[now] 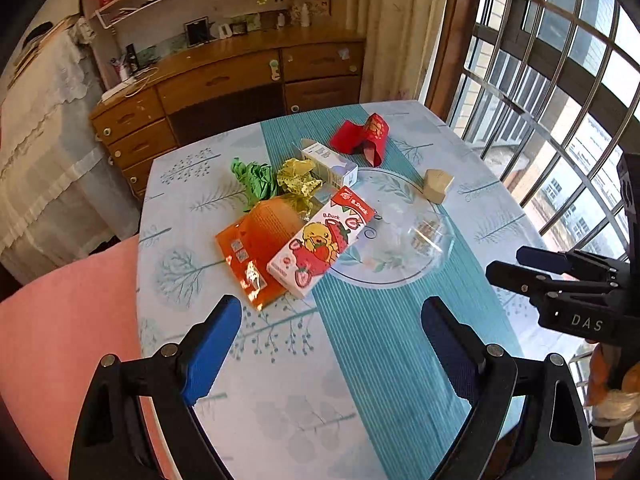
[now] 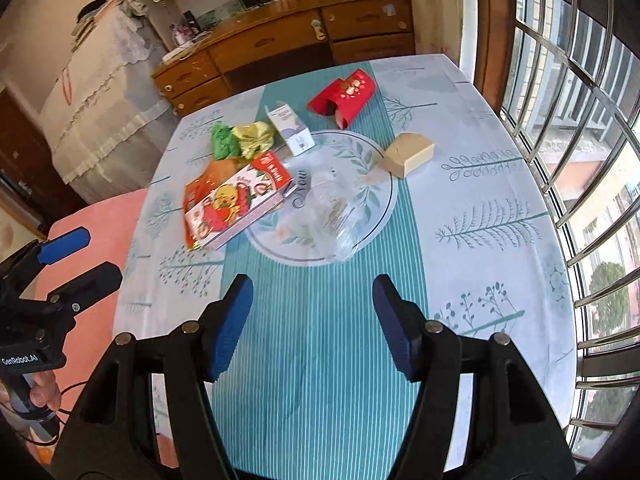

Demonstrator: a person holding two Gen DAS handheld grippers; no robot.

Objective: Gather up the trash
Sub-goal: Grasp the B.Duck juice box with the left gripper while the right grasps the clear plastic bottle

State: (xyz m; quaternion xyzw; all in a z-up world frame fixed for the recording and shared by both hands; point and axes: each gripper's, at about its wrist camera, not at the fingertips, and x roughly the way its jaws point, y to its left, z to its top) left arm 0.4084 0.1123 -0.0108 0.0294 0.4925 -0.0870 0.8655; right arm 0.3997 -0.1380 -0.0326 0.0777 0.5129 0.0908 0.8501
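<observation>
Lying mid-frame, the white-and-red duck-printed strawberry carton (image 1: 320, 242) overlaps a crinkled orange foil wrapper (image 1: 256, 248); left gripper (image 1: 332, 316) and right gripper (image 2: 312, 296) both gape, released.

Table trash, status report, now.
Left gripper open, empty; right gripper open, empty. B.Duck carton on orange wrapper, untouched. Clear plastic bowl beside carton. Approach unobstructed.
</observation>
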